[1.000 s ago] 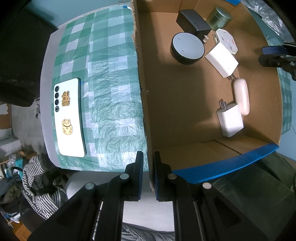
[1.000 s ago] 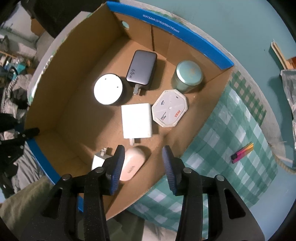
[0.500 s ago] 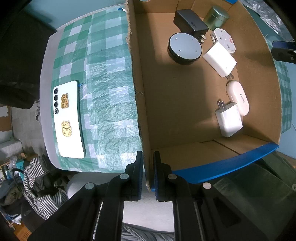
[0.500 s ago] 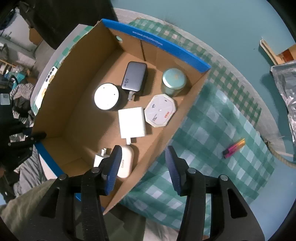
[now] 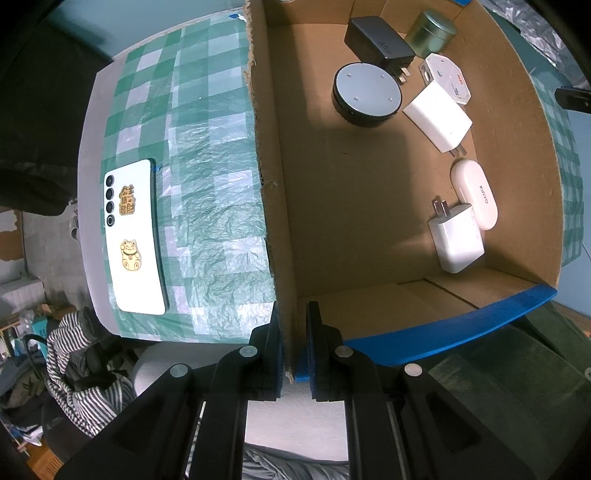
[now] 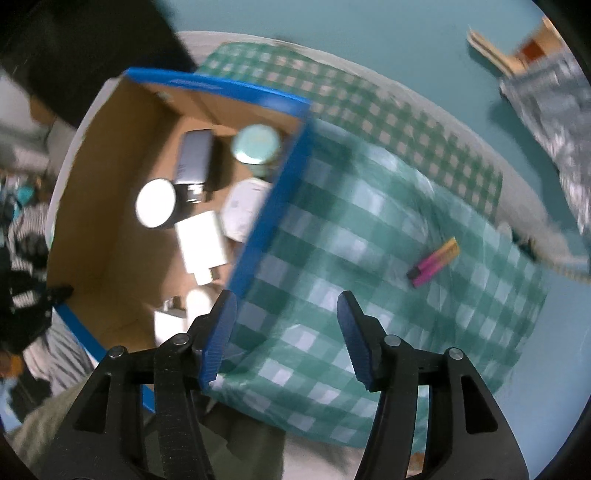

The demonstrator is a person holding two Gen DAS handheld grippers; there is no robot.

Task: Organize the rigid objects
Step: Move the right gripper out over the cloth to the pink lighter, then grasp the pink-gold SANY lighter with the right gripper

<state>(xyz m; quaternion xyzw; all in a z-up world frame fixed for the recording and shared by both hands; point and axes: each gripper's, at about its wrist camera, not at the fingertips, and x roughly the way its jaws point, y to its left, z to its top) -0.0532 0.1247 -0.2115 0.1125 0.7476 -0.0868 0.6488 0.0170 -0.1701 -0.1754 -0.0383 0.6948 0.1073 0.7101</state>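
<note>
The box (image 5: 369,229) sits on the checked cloth (image 5: 207,206) over the bench, and your left tongs (image 5: 294,350) are clenched on its near corner: one pad is outside the cardboard wall, the other inside, with the wall pinched between them. The tongs point straight down.

Your right tongs (image 6: 286,339) are released; the jaws have just been opening and nothing is between them. They hang over the cloth just outside the box's blue-edged wall (image 6: 273,192), and the left pad overlaps that wall's near end in the picture. This view is blurred.

Inside the box, from the left view: a white plug (image 5: 456,240) lies nearest the blue front edge, touching a white oval case (image 5: 474,194). Farther in is a larger white charger (image 5: 437,116), with a white octagonal piece (image 5: 448,77) just beside it. A round black puck (image 5: 367,94) with a grey top lies left of the charger, a dark charger (image 5: 378,42) lies behind it, and a green tin (image 5: 430,31) stands in the far corner. The left half of the box floor is bare.

Outside the box, a white phone (image 5: 135,236) lies face down on the cloth at your left, well apart from the box wall, with two gold stickers on its back. On your right a pink and yellow stick (image 6: 434,262) lies on the cloth, well clear of the box.
</note>
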